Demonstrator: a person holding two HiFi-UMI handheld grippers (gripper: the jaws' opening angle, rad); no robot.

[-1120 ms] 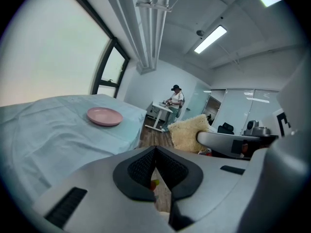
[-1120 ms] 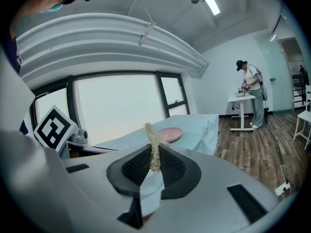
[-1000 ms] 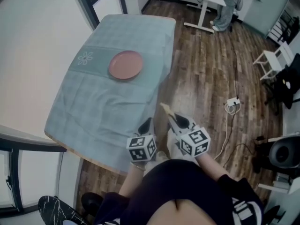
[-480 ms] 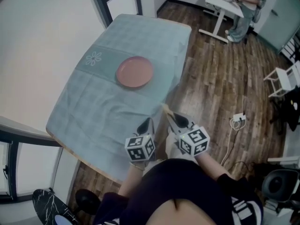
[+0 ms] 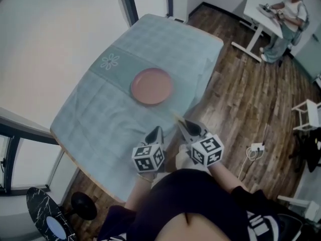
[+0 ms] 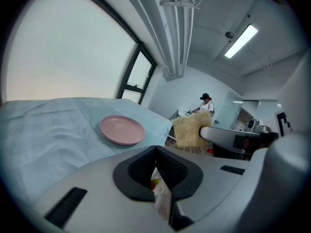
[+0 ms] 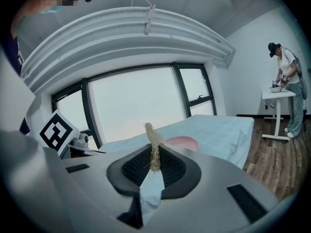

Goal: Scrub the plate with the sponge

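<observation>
A round pink plate [image 5: 152, 86] lies empty on the table's light blue cloth [image 5: 100, 119], near its right edge. Both grippers hover close to my body, short of the table's near corner and apart from the plate. My right gripper [image 5: 184, 126] is shut on a yellow straw-like sponge [image 5: 177, 117], which shows edge-on between its jaws [image 7: 153, 147], with the plate [image 7: 181, 142] beyond. My left gripper [image 5: 156, 131] is shut with nothing in it [image 6: 155, 149]. Ahead of it are the plate [image 6: 122, 129] and, to the right, the sponge [image 6: 191, 130].
The table stands against a wall by a dark window frame [image 5: 131, 1]. A wooden floor [image 5: 241, 94] stretches to the right with a power strip and cable [image 5: 256, 147]. A person stands at a white desk [image 5: 261, 19] far back. A white chair [image 5: 308, 115] is at the right.
The table and plate have come nearer and more to the centre of the head view. Both grippers keep their pose, the sponge still held in the right one.
</observation>
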